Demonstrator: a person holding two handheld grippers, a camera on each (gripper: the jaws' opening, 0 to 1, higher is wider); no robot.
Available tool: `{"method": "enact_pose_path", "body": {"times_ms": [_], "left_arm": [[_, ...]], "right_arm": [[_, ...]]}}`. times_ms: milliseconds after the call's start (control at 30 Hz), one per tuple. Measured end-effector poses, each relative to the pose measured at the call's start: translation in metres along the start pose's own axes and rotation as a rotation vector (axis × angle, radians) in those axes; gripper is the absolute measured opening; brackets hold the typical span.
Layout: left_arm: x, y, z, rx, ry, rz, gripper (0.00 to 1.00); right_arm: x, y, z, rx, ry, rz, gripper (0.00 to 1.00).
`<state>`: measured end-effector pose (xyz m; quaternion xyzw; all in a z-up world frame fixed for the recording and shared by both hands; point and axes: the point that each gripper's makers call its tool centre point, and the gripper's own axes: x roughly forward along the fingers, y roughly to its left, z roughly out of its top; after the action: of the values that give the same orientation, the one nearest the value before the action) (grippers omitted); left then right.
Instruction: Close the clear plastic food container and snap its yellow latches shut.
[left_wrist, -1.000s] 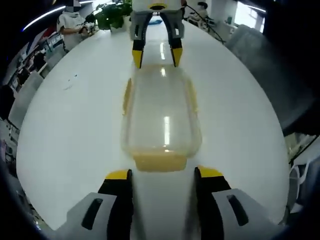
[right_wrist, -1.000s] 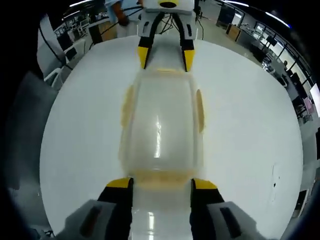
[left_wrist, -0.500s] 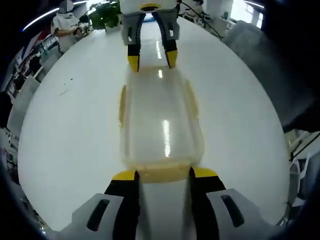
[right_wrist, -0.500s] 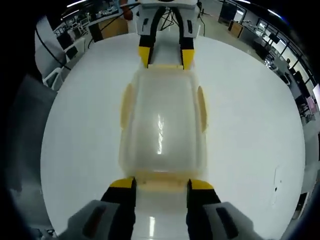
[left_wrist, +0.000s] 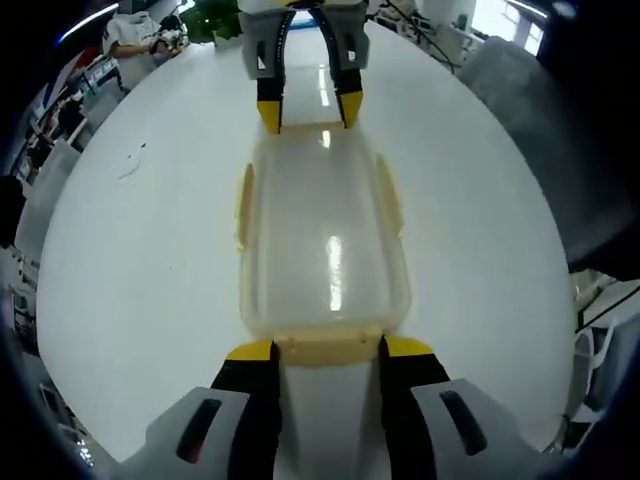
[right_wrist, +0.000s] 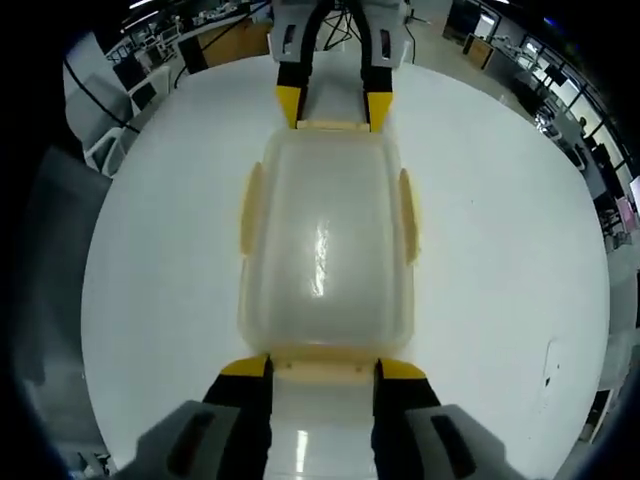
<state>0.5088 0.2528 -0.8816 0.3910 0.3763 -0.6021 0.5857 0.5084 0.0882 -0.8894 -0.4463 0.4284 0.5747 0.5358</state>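
Both grippers sit at opposite short ends of the container, jaws apart, each straddling an end latch; nothing clamped as far as I can see.

Left gripper view: left gripper (left_wrist: 314, 347) at bottom, yellow-tipped jaws spread either side of the near end latch (left_wrist: 318, 347). Tips just beside the latch; contact can't be told. Clear container (left_wrist: 322, 245) lies straight ahead on the white table (left_wrist: 130, 260), long axis running along the jaw line, away from the camera. Lid looks seated on top. Right gripper (left_wrist: 309, 110) comes in at far end, jaws parted, tips at the far short edge. Side latches: one at left (left_wrist: 242, 205), one at right (left_wrist: 390, 198), both appear flared outward, so prob. not snapped. Contents: nothing visible through the clear plastic, looks empty. Person and a plant (left_wrist: 215, 17) at far table edge.

Right gripper view: same layout mirrored. Right gripper (right_wrist: 311, 368) at bottom, jaws spread around its near end latch (right_wrist: 322, 362). Container (right_wrist: 325, 240) dead ahead, long axis away. Left gripper (right_wrist: 334, 108) at far end, jaws parted beside the far latch (right_wrist: 330, 126). Side latches (right_wrist: 250, 208) and (right_wrist: 407, 212) stand off from the wall.

Judgement: each gripper is nearest its own end latch; next move likely presses those down, side latches after.
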Motion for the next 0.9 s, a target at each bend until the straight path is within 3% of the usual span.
{"method": "enact_pose_path", "body": {"times_ms": [167,400,533,633,900], "left_arm": [[-0.012,0.004,0.005,-0.012,-0.039,0.029,0.35],[-0.033,0.003,0.003,-0.025,-0.077,0.050,0.35],[-0.054,0.006,0.013,-0.057,-0.174,0.067,0.34],[-0.061,0.005,0.012,-0.049,-0.180,0.076,0.35],[-0.073,0.002,0.024,-0.046,-0.206,0.096,0.35]], "right_arm": [[-0.003,-0.001,0.001,-0.005,-0.004,-0.008,0.36],[-0.026,-0.001,0.018,0.020,-0.118,-0.011,0.36],[-0.042,-0.002,0.023,0.024,-0.175,-0.021,0.36],[-0.052,-0.002,0.030,0.039,-0.228,-0.025,0.36],[-0.074,0.004,0.031,0.010,-0.271,-0.054,0.36]]}}
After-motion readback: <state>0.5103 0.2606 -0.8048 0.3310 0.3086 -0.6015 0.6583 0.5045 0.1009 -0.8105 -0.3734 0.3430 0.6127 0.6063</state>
